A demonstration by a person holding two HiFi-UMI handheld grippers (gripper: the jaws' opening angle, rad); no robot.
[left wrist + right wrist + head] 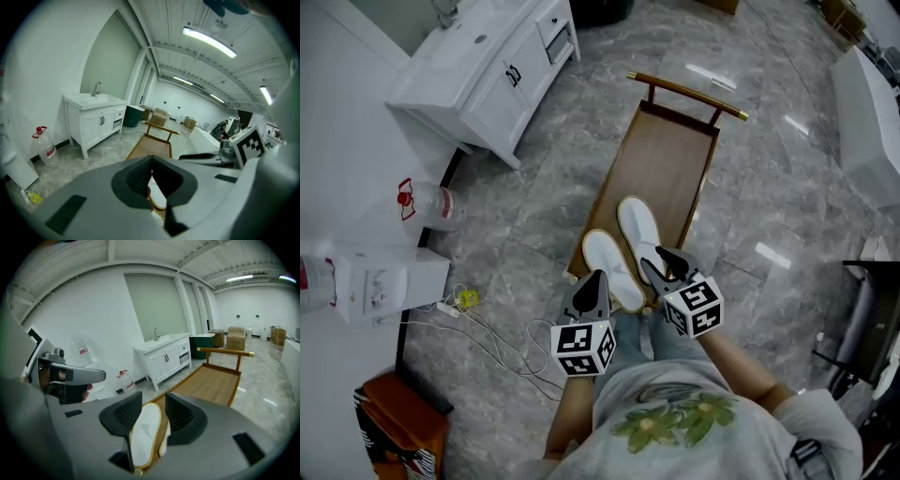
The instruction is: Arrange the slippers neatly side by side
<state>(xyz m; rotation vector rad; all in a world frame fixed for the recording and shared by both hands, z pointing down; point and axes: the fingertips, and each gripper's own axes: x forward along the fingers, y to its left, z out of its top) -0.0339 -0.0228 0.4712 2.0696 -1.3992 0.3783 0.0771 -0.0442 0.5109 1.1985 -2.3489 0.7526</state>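
Observation:
Two white slippers lie side by side on the near end of a wooden bench (661, 159), the left slipper (607, 265) slightly nearer me than the right slipper (637, 225). My left gripper (598, 277) hovers over the left slipper's heel, its jaws closed tip to tip with nothing in them (151, 161). My right gripper (658, 261) stands open just behind the right slipper's heel. In the right gripper view a slipper (144, 437) shows in the gap between the spread jaws (153, 404), and the pads do not press on it.
A white vanity cabinet (487, 70) stands at the far left. A water bottle (427, 206), a white box (380, 286) and loose cables (478, 323) lie on the marble floor to the left. An orange-brown bag (398, 427) sits at the lower left.

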